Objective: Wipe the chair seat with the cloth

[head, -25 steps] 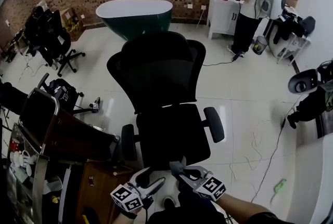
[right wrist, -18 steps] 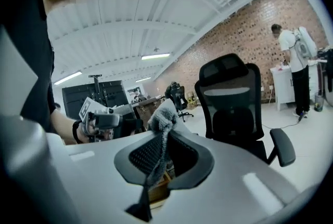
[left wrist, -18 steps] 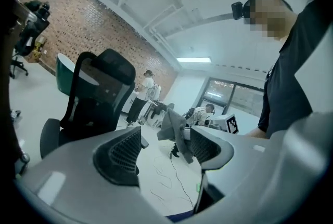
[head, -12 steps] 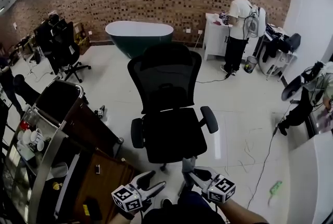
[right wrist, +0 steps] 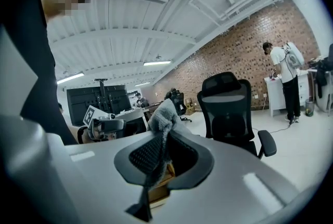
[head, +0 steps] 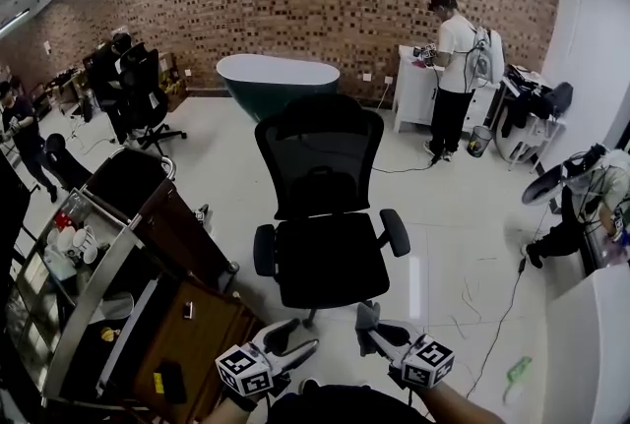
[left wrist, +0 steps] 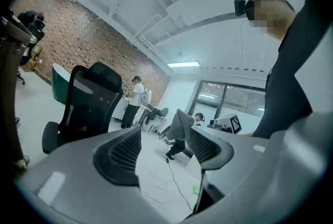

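One black mesh office chair [head: 320,156] is seen in the middle of the pale floor [head: 463,225], its back towards the brick wall and its seat [head: 330,265] facing the two grippers. Both grippers are held low, just short of the seat's front edge and apart from it. The left gripper [head: 303,333] is held with its jaws spread, and only floor is seen between them. The right gripper [head: 372,322] is held with its jaws pressed on one grey cloth [right wrist: 162,112], which is pinched between the pads and sticks up past their tips. The cloth is thus kept off the seat, in front of it and slightly to the right.

A second black office chair [head: 138,92] is placed far left, and one dark green bathtub [head: 278,78] with a white rim is set by the wall. One person [head: 453,68] is seen standing at a white cabinet [head: 411,88], and another [head: 591,201] is seen low at the right edge.
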